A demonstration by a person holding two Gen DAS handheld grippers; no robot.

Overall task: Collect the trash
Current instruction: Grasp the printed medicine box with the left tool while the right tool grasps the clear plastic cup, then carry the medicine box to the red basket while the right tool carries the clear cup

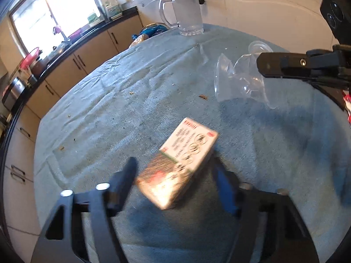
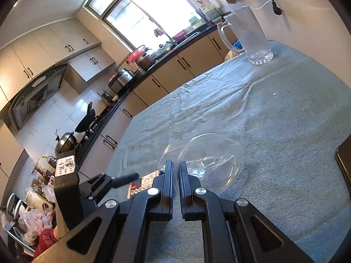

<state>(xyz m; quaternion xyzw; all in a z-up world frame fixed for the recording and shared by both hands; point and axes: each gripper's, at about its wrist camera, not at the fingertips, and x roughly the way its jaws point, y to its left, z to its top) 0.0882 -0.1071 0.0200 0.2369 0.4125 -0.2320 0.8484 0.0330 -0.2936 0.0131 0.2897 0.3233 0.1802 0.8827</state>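
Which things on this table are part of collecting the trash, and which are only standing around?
For the job:
- small printed carton, between the left claw fingers
- crumpled clear plastic cup, pinched by the right claw
- crumbs on the cloth

Just lying about:
- glass pitcher
- blue tablecloth
- dark phone-like thing

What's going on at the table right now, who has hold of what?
A person with two handheld grippers is clearing trash off a cloth-covered table. The right gripper has its jaws shut on a crumpled clear plastic cup. The left gripper has a small printed carton between its jaws; blur hides whether the pads press it yet. A glass pitcher stands at the far edge.
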